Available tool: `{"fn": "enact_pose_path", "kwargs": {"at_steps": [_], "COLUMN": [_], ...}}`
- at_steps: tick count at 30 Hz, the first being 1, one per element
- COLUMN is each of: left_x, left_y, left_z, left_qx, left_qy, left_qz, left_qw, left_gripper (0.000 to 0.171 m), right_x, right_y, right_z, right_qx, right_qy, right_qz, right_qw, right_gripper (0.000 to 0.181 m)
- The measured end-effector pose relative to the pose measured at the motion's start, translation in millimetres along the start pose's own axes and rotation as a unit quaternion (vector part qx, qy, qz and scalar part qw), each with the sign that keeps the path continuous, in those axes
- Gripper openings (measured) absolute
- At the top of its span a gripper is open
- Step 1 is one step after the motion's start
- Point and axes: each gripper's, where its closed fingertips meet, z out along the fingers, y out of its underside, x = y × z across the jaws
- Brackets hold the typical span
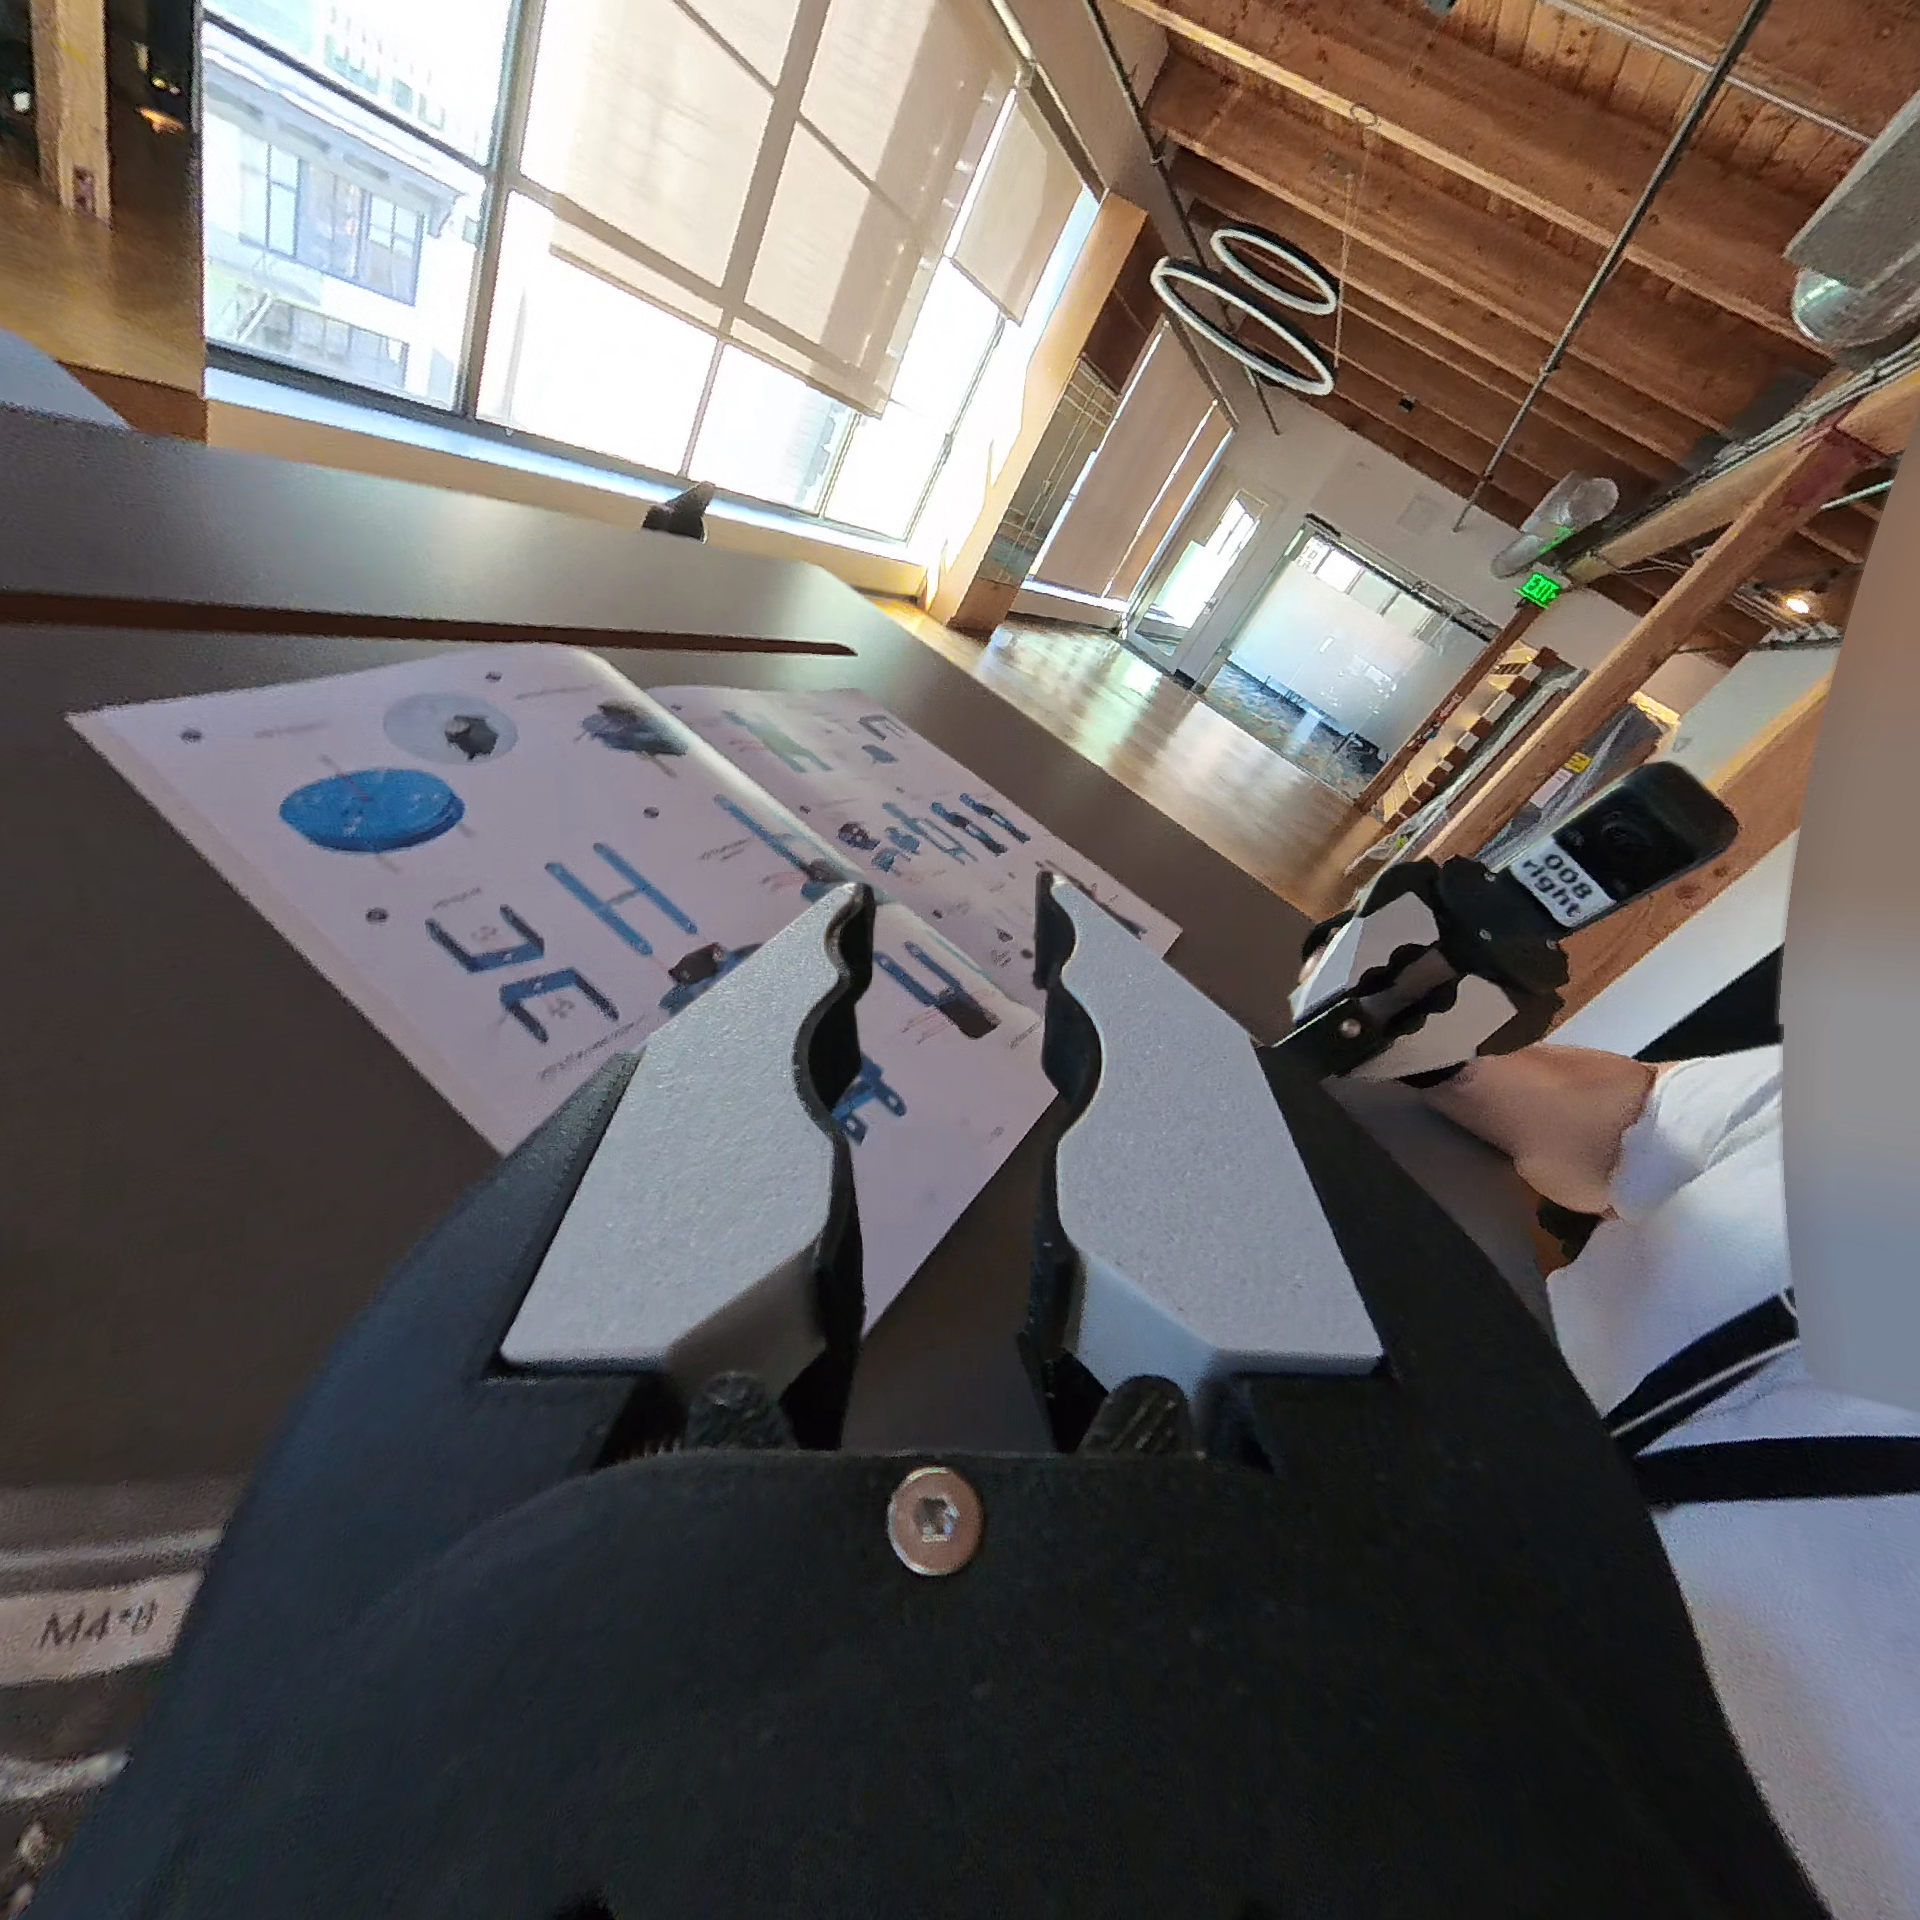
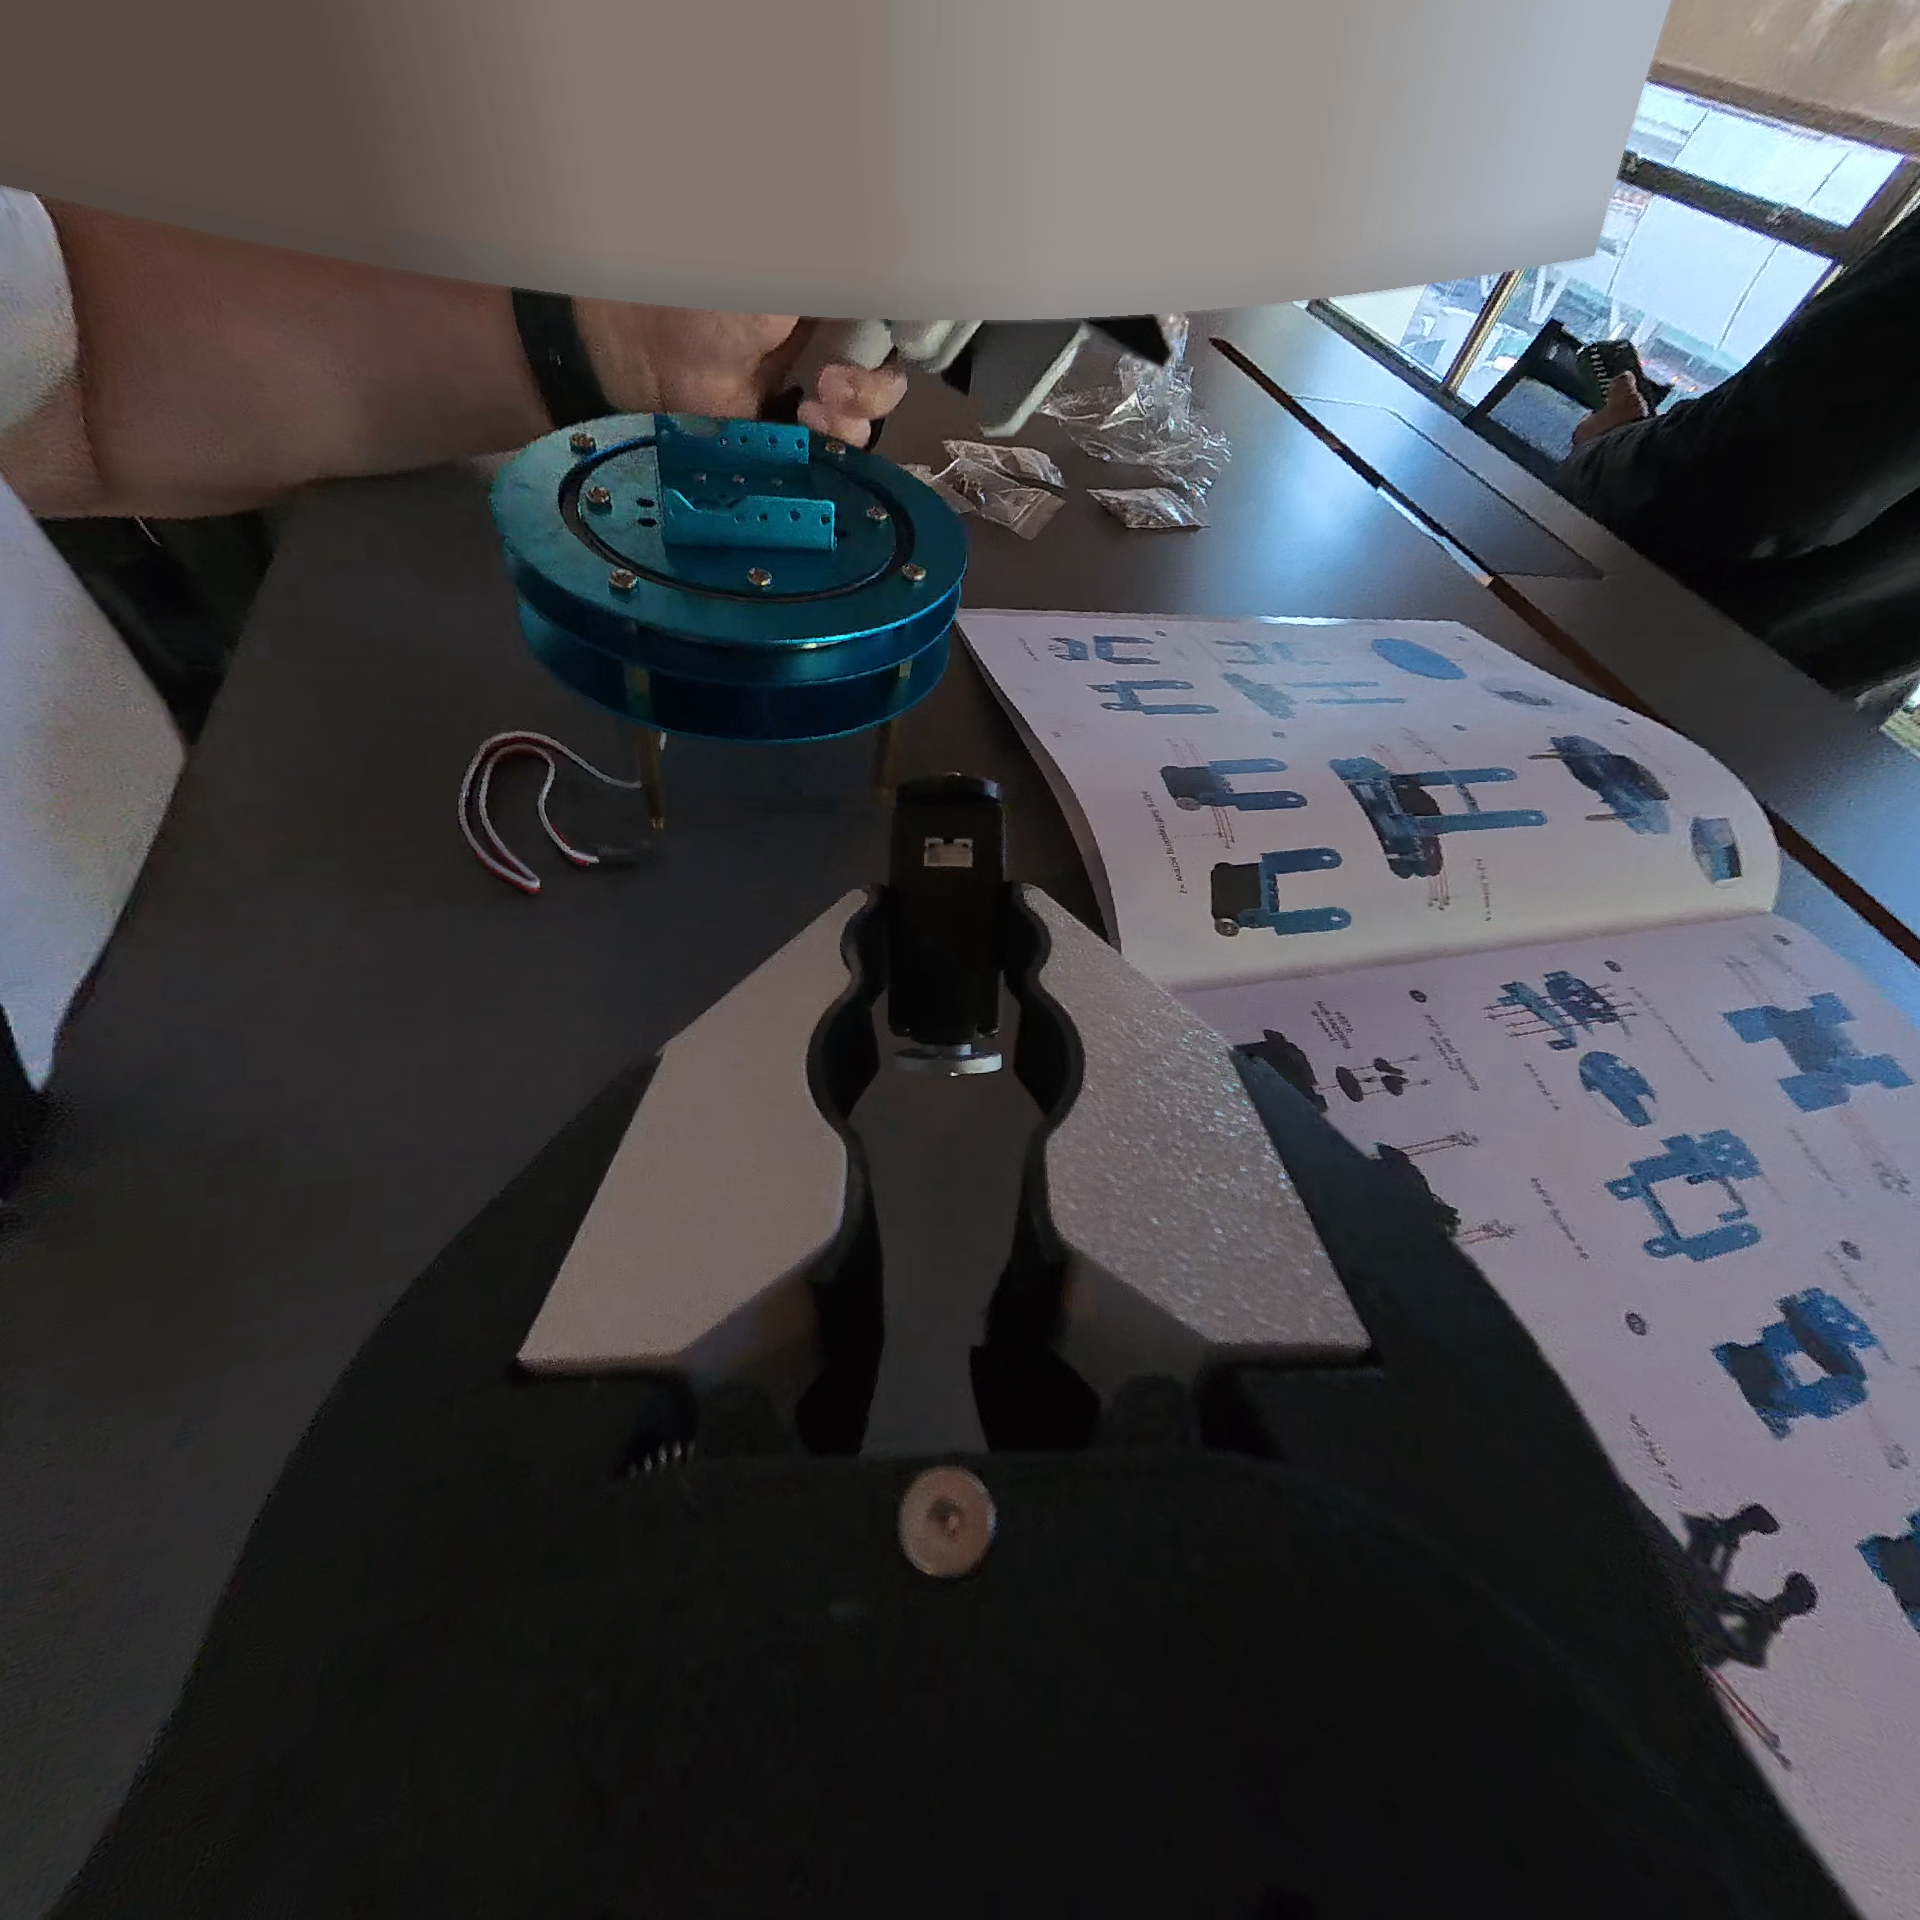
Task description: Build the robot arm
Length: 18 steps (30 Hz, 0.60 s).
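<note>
Your right gripper (image 2: 948,935) is clamped on a small black cylindrical motor (image 2: 943,935), held above the dark tabletop (image 2: 312,1039). Just beyond it stands a round blue metal two-tier base on brass legs (image 2: 727,582) with a blue perforated bracket (image 2: 743,488) on top; a white-and-red wire loop (image 2: 520,810) lies beside it. Your left gripper (image 1: 948,914) holds nothing — jaws narrowly parted — over the open illustrated assembly booklet (image 1: 499,831).

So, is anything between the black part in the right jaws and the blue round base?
Nothing visible: only bare table lies between black part and blue round base. Wires lie left of that path, booklet right.
</note>
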Motion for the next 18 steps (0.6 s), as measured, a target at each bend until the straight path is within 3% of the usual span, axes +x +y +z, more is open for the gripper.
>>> {"fn": "enact_pose_path", "kwargs": {"at_steps": [9, 14, 18], "left_x": [-10, -3, -8], "left_y": [12, 7, 4], "left_z": [1, -2, -7], "left_qx": [-0.009, -0.014, -0.028], "left_qy": [0.001, -0.014, -0.071], "left_qz": [-0.054, -0.020, 0.050], "left_qw": [0.998, 1.000, 0.996], "left_gripper": [0.031, 0.031, 0.031], "right_x": [15, 7, 1], "right_y": [10, 8, 12], "right_z": [2, 7, 12], "right_qx": [-0.027, -0.026, -0.043], "right_qy": [0.045, 0.039, 0.045], "right_qz": [-0.057, -0.087, -0.129], "right_qw": [0.997, 0.995, 0.990], "right_gripper": [0.020, 0.020, 0.020]}}
